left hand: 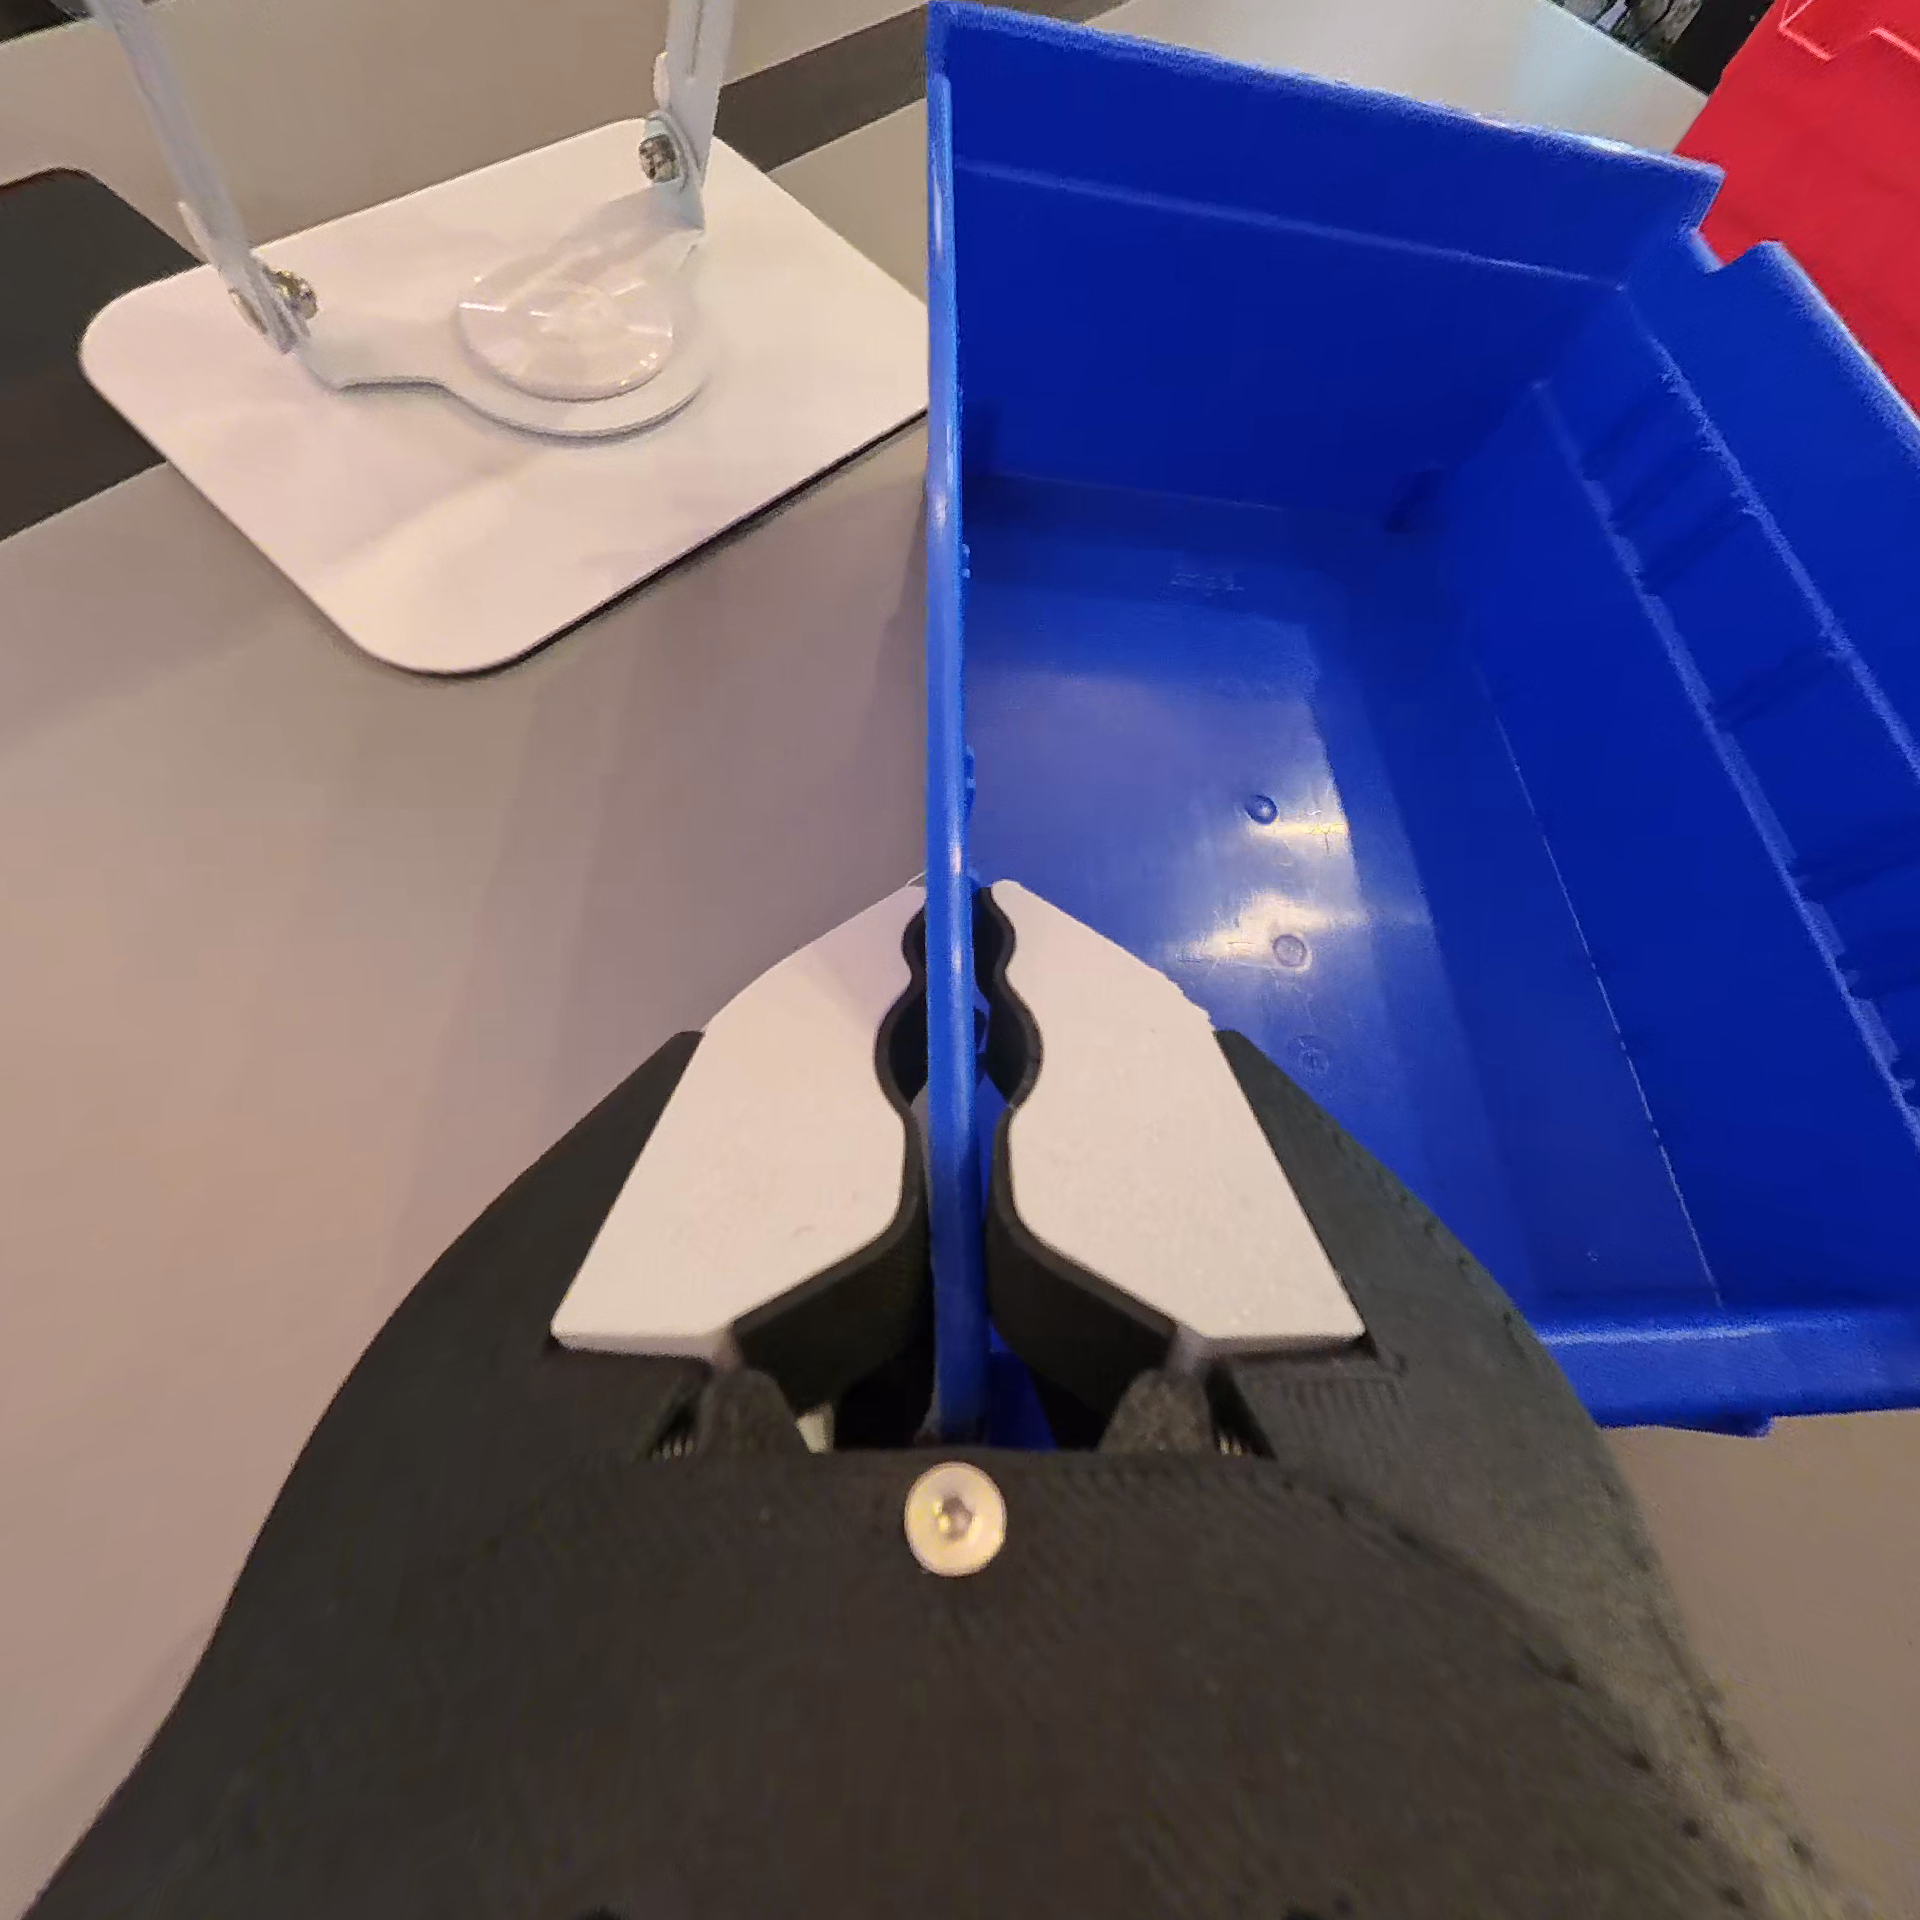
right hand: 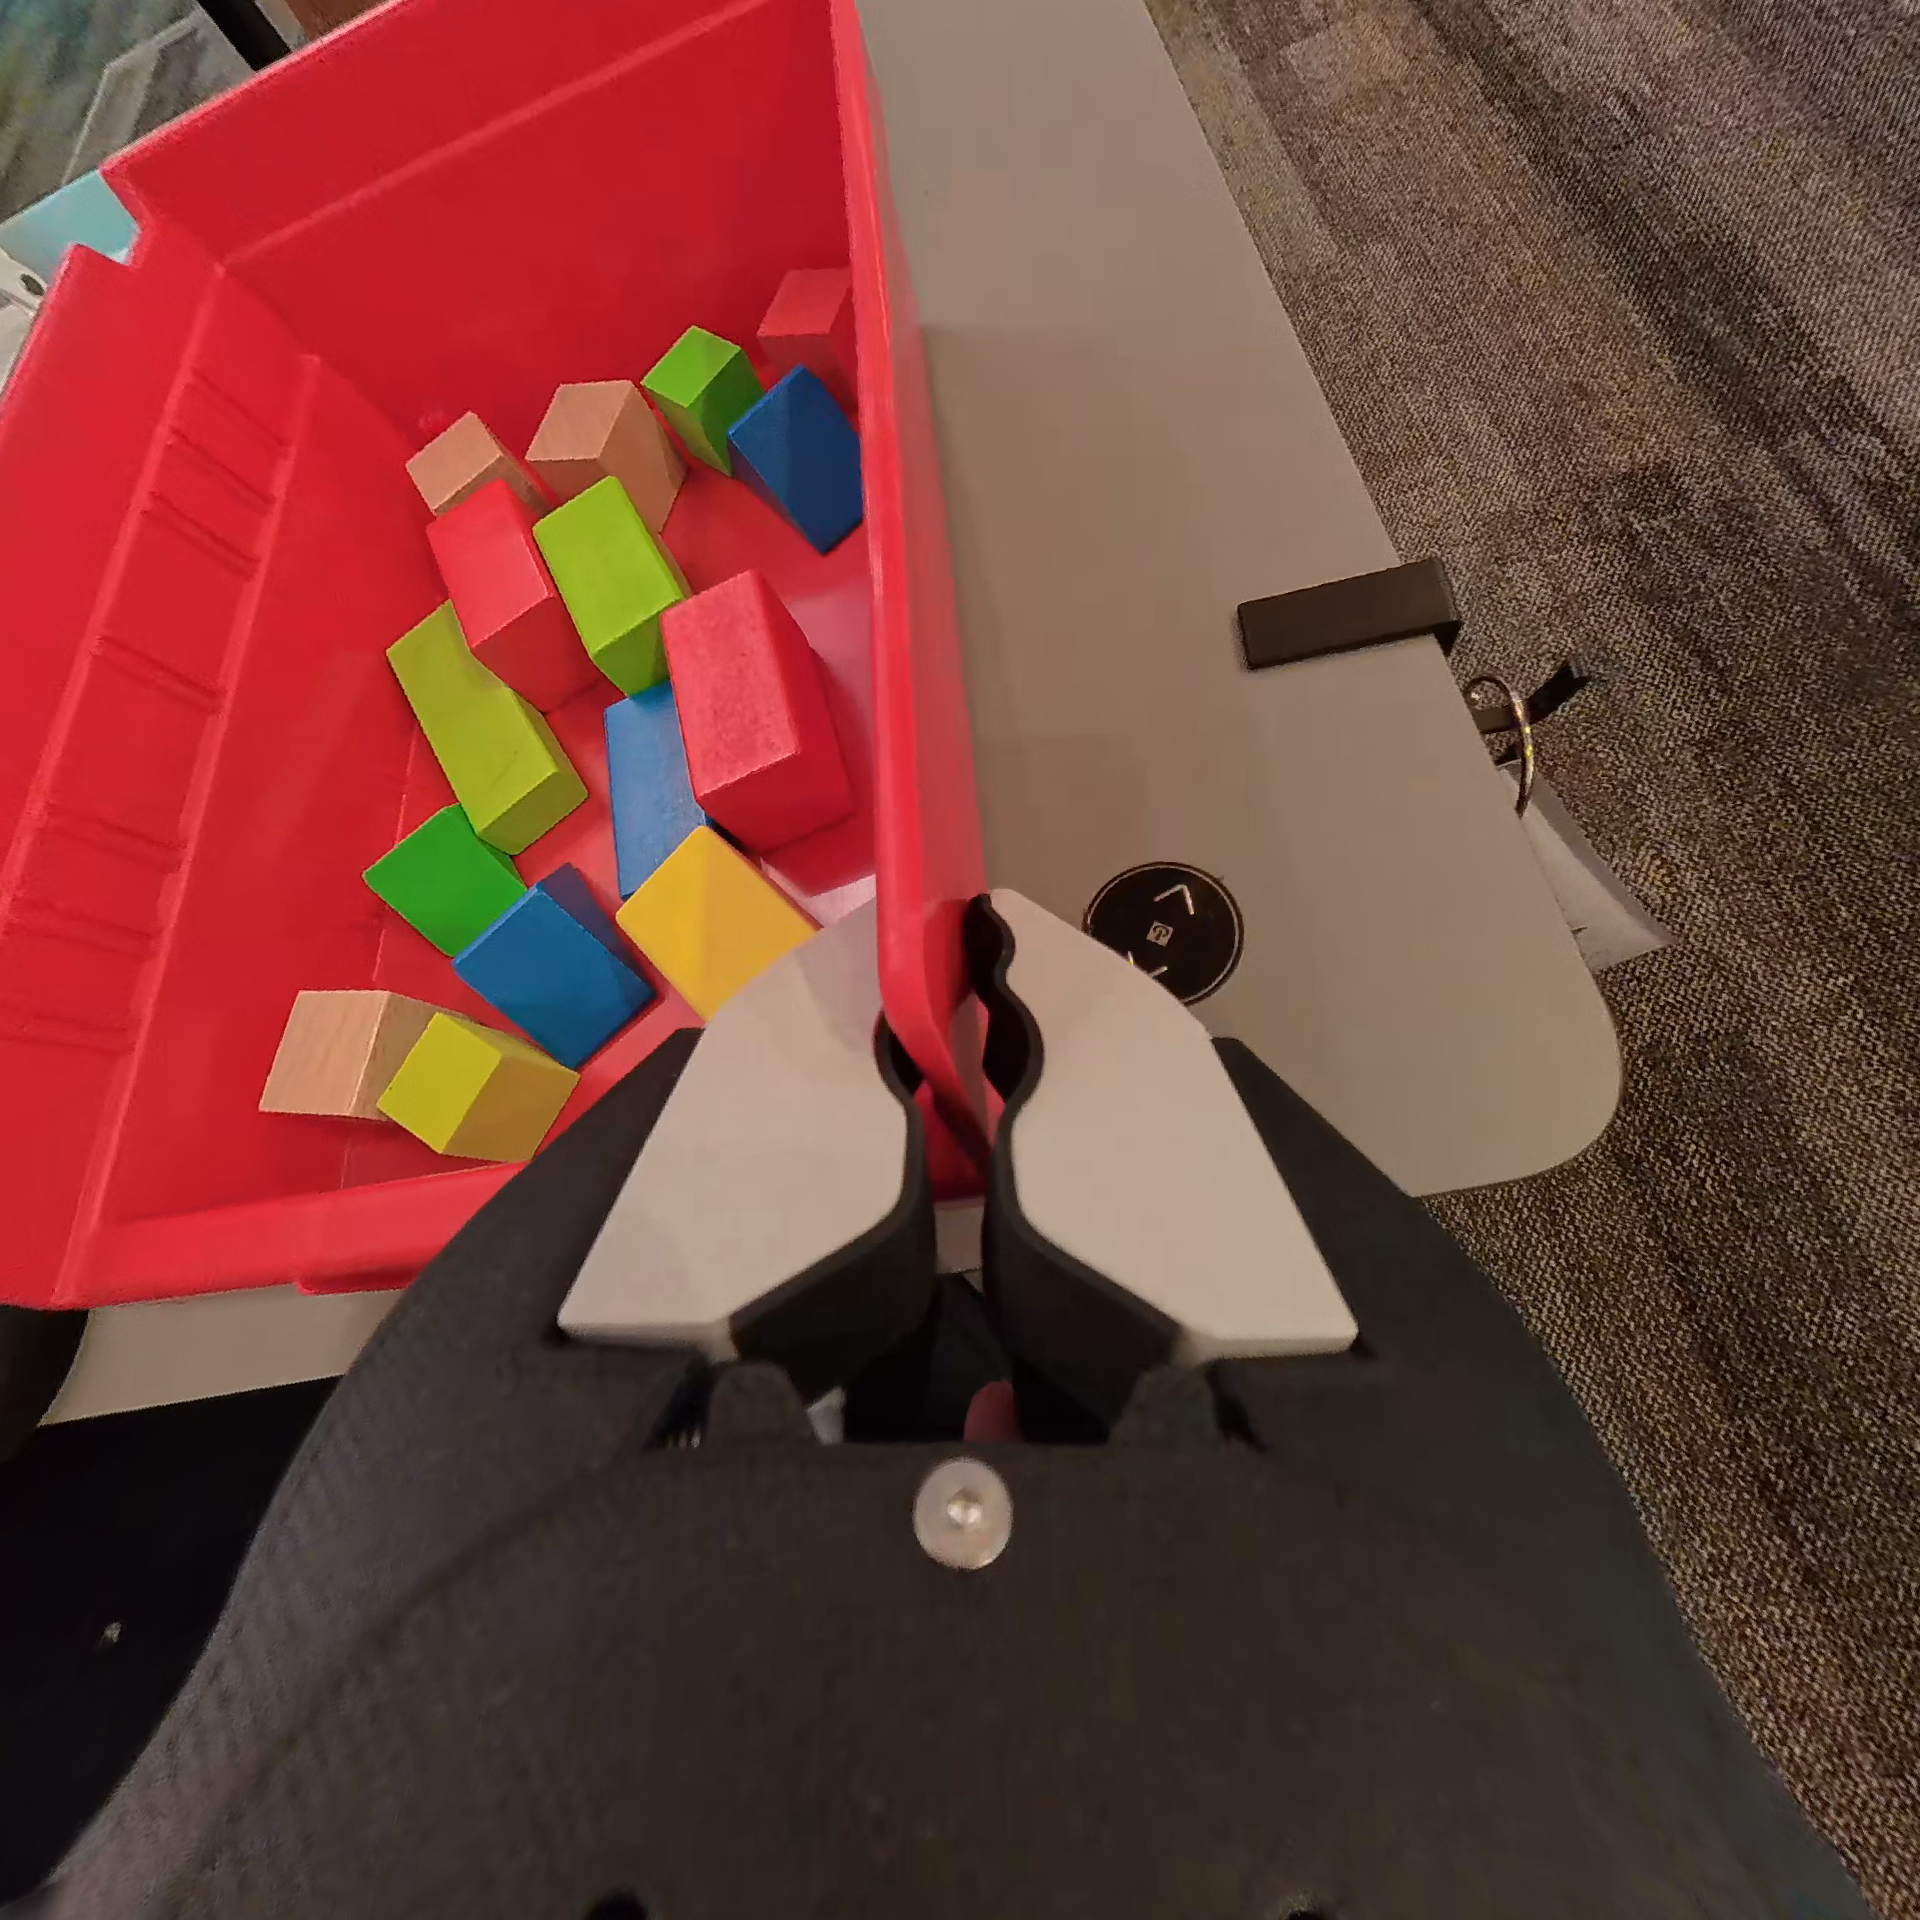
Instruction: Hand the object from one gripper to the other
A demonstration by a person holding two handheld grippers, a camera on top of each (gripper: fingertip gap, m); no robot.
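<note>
In the left wrist view my left gripper (left hand: 951, 914) is shut on the left side wall of a blue plastic bin (left hand: 1299, 727); the wall runs between the two pads. The bin has nothing in it. In the right wrist view my right gripper (right hand: 935, 935) is shut on the right side wall of a red plastic bin (right hand: 208, 623). The red bin holds several wooden blocks (right hand: 623, 675) in red, green, blue, yellow and bare wood. A corner of the red bin (left hand: 1818, 135) shows at the top right of the left wrist view.
Both bins are over a grey table (right hand: 1195, 571). A white stand on a flat white base (left hand: 468, 416) sits left of the blue bin. A round black button panel (right hand: 1164, 935) and a black bracket (right hand: 1345, 613) are on the table near its right edge. Carpeted floor (right hand: 1662, 312) lies beyond. Left tips to right tips: about 65 cm.
</note>
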